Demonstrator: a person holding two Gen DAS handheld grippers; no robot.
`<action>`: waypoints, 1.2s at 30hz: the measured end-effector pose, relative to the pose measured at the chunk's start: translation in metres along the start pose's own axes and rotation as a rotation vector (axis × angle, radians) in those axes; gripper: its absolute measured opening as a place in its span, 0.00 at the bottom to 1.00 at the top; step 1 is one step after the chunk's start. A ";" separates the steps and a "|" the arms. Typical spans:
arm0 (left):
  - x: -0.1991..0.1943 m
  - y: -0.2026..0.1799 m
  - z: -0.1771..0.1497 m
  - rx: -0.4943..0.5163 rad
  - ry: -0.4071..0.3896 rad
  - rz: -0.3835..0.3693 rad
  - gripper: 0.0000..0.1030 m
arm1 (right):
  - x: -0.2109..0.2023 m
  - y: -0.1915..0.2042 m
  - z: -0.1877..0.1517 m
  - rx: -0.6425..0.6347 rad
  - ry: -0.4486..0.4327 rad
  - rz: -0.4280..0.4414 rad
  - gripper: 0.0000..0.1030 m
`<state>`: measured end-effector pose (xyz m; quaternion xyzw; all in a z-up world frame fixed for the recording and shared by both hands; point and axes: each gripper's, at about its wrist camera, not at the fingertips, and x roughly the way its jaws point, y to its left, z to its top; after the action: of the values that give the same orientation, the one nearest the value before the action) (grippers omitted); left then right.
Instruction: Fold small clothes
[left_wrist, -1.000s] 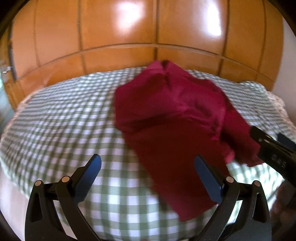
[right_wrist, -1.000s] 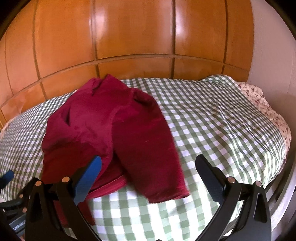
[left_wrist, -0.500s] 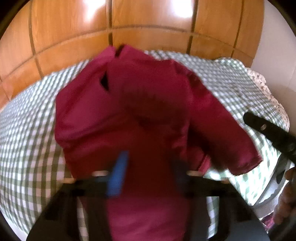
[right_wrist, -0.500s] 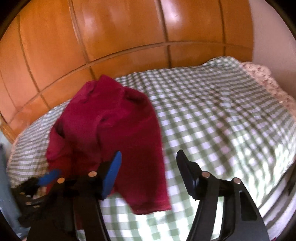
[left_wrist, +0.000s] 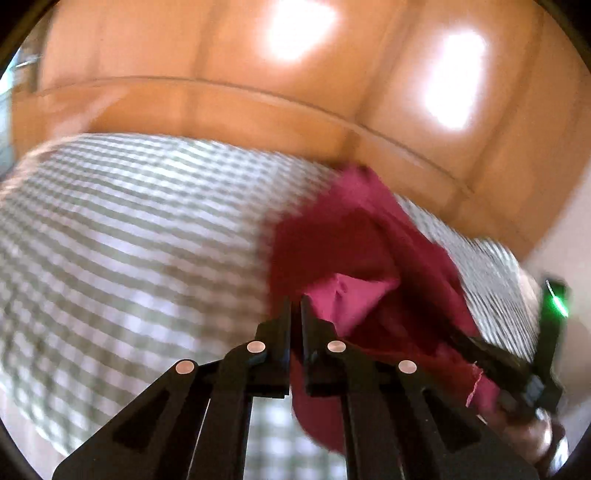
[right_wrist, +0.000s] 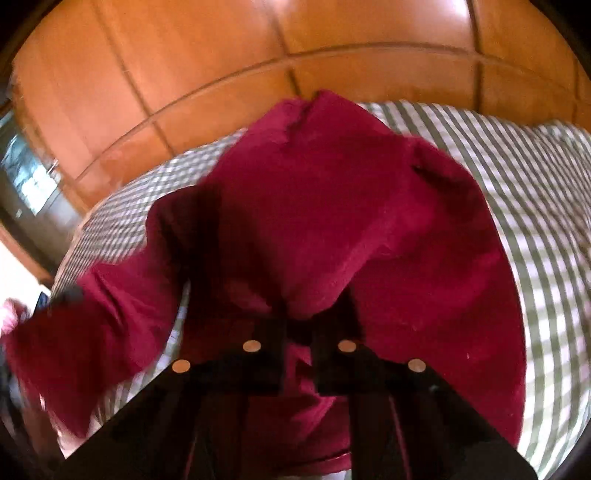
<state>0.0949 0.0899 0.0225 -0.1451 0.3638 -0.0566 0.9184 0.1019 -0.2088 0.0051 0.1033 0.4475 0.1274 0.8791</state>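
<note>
A dark red garment (right_wrist: 325, 221) lies crumpled on the green-and-white checked bed (right_wrist: 535, 184). My right gripper (right_wrist: 299, 317) is shut on a bunch of the red cloth, which drapes over its fingertips and hides them. My left gripper (left_wrist: 295, 306) is shut on an edge of the same garment (left_wrist: 354, 266), with the cloth hanging to its right. The right gripper's black body (left_wrist: 517, 373) shows at the lower right of the left wrist view. The left wrist view is blurred.
A glossy orange wooden headboard (right_wrist: 258, 55) stands along the far side of the bed. The checked cover (left_wrist: 129, 240) spreads wide to the left of the garment. A window (right_wrist: 26, 173) shows at the far left.
Both grippers went from wide open to shut on the red garment. The left wrist view swung so the garment now sits to its right; the cloth is bunched and lifted.
</note>
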 end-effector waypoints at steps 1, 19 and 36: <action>0.001 0.012 0.008 -0.019 -0.010 0.027 0.03 | -0.009 0.003 0.002 -0.029 -0.022 -0.008 0.08; 0.041 0.132 0.083 -0.210 -0.047 0.433 0.49 | -0.033 -0.217 0.121 0.159 -0.129 -0.692 0.38; 0.062 -0.009 -0.062 -0.150 0.331 -0.319 0.59 | -0.075 -0.145 -0.044 0.273 0.144 0.027 0.69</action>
<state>0.0979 0.0541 -0.0581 -0.2573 0.4848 -0.1965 0.8125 0.0426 -0.3667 -0.0057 0.2186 0.5210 0.0840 0.8208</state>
